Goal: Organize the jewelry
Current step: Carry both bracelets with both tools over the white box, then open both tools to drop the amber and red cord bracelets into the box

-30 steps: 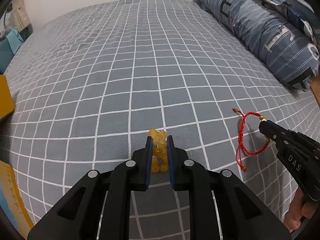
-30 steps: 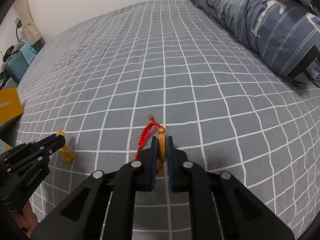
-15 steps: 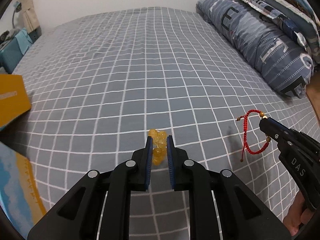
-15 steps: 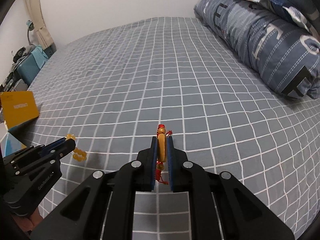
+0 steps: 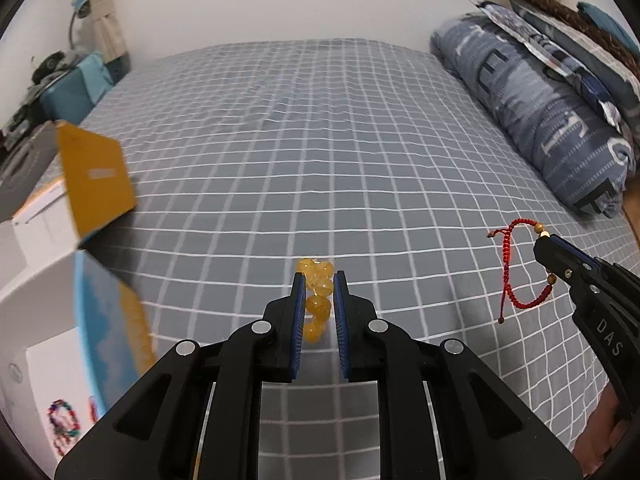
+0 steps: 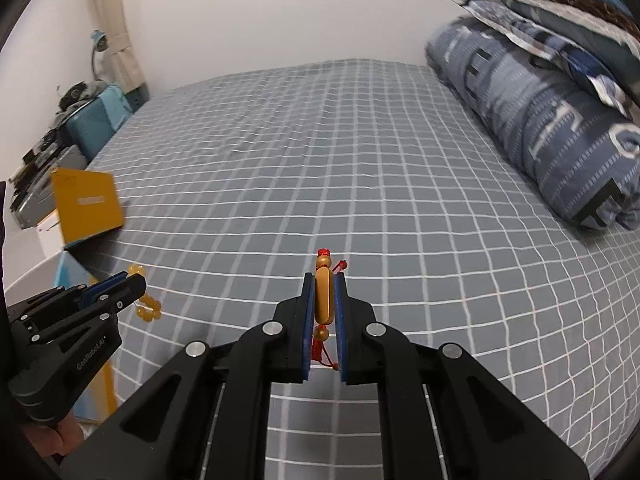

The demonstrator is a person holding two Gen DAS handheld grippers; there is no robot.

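Grey checked bed [image 5: 320, 140] spreads wide and free ahead of us. At its near left edge sits the white box [image 5: 36, 360] with its yellow lid [image 5: 96, 180] raised, closest to our left hand-held gripper [image 5: 316, 292], clamped on the amber bead bracelet [image 5: 318, 304] hanging lengthwise. Our right hand-held gripper [image 6: 325, 296] pinches the red cord bracelet [image 6: 323, 300], farther right.

Ahead of you the checked bedsheet [image 5: 320, 152] lies open right up to the wall. To its right, the rolled duvet [image 5: 540, 108] blocks that edge. To its left, the open jewelry box [image 5: 48, 240] with its raised yellow lid [image 5: 96, 180] stands in your way.
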